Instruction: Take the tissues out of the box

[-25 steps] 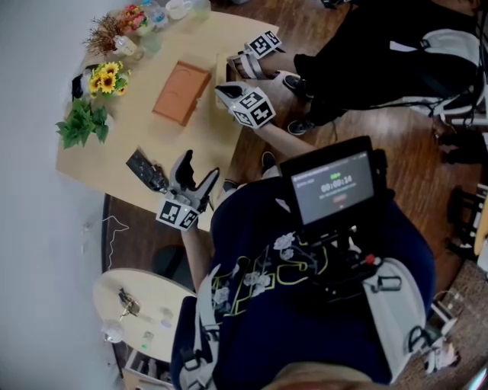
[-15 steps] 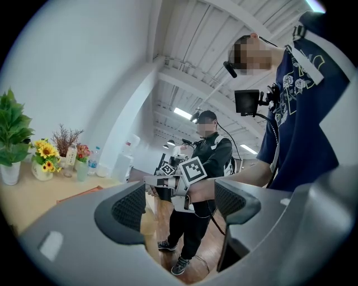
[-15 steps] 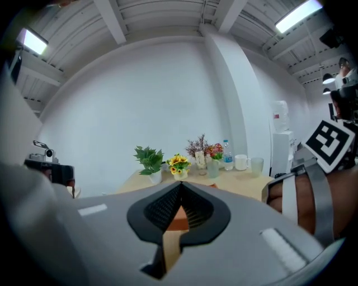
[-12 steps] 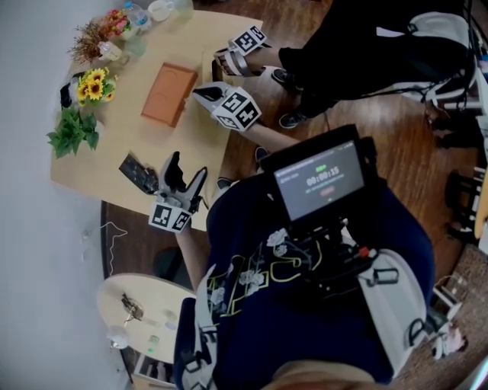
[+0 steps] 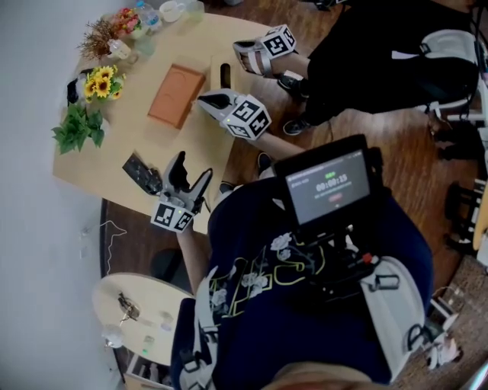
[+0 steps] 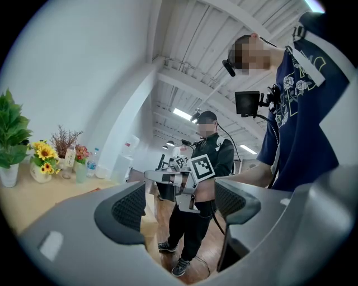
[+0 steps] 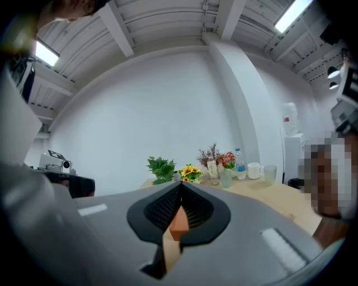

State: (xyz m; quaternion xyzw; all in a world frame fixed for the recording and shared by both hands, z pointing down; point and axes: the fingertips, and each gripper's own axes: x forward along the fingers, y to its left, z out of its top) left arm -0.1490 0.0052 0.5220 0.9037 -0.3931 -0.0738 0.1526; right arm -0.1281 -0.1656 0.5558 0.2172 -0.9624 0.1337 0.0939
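The flat orange tissue box point(image 5: 177, 95) lies on the light wooden table point(image 5: 130, 141); no tissue shows at its top. My right gripper point(image 5: 204, 98) hovers just right of the box with its jaws pointing at it and shut on nothing. Through the slit between its closed jaws, the right gripper view point(image 7: 180, 209) shows a sliver of the orange box point(image 7: 179, 222). My left gripper point(image 5: 192, 167) rests at the table's near edge, open and empty. In the left gripper view point(image 6: 179, 206) its jaws frame my right gripper point(image 6: 159, 177).
A black remote-like object point(image 5: 143, 172) lies beside my left gripper. Sunflowers point(image 5: 103, 80), a green plant point(image 5: 76, 126), dried flowers and cups point(image 5: 179, 9) line the table's far side. A person in black holds another gripper point(image 5: 263, 52) over the table's right edge. A small round table point(image 5: 145, 305) stands below.
My right gripper has risen and drifted a little closer to the orange box, still shut. The left gripper has kept its place.
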